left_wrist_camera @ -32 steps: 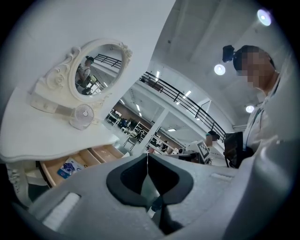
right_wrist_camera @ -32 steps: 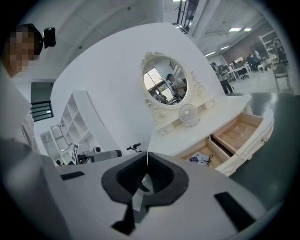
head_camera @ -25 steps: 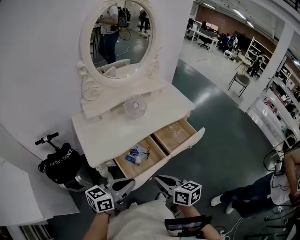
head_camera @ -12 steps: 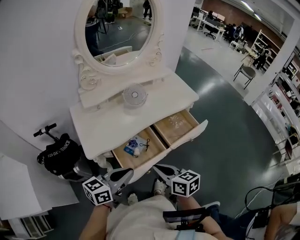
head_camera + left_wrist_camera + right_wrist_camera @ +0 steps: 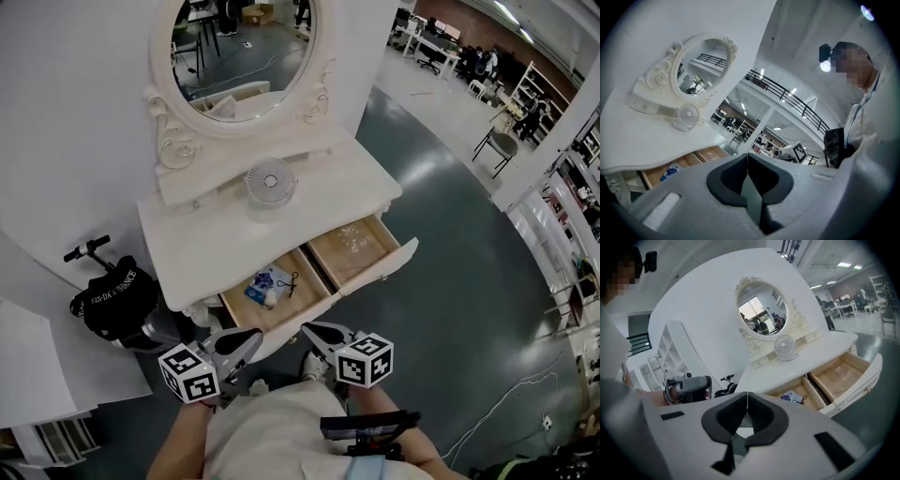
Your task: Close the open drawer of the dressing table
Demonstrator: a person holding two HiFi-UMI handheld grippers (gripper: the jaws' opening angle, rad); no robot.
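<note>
The white dressing table (image 5: 202, 246) stands ahead with its wide drawer (image 5: 377, 272) pulled out. The drawer's left compartment holds a blue-and-white packet (image 5: 265, 286); clear plastic lies in the right one. My left gripper (image 5: 255, 336) and right gripper (image 5: 307, 329) hover side by side just short of the drawer front, touching nothing. In the left gripper view the left gripper (image 5: 747, 157) is shut and empty, with the drawer (image 5: 689, 161) to its left. The right gripper (image 5: 747, 394) is shut and empty too, the drawer (image 5: 848, 376) lying ahead to its right.
A small white fan (image 5: 270, 180) stands on the tabletop under the oval mirror (image 5: 242, 52). A black scooter with a bag (image 5: 108, 302) is parked left of the table. A chair (image 5: 502, 145) stands far off on the grey floor.
Both grippers have crept a little closer to the drawer front. The drawer is as far open as before. Both pairs of jaws stay shut.
</note>
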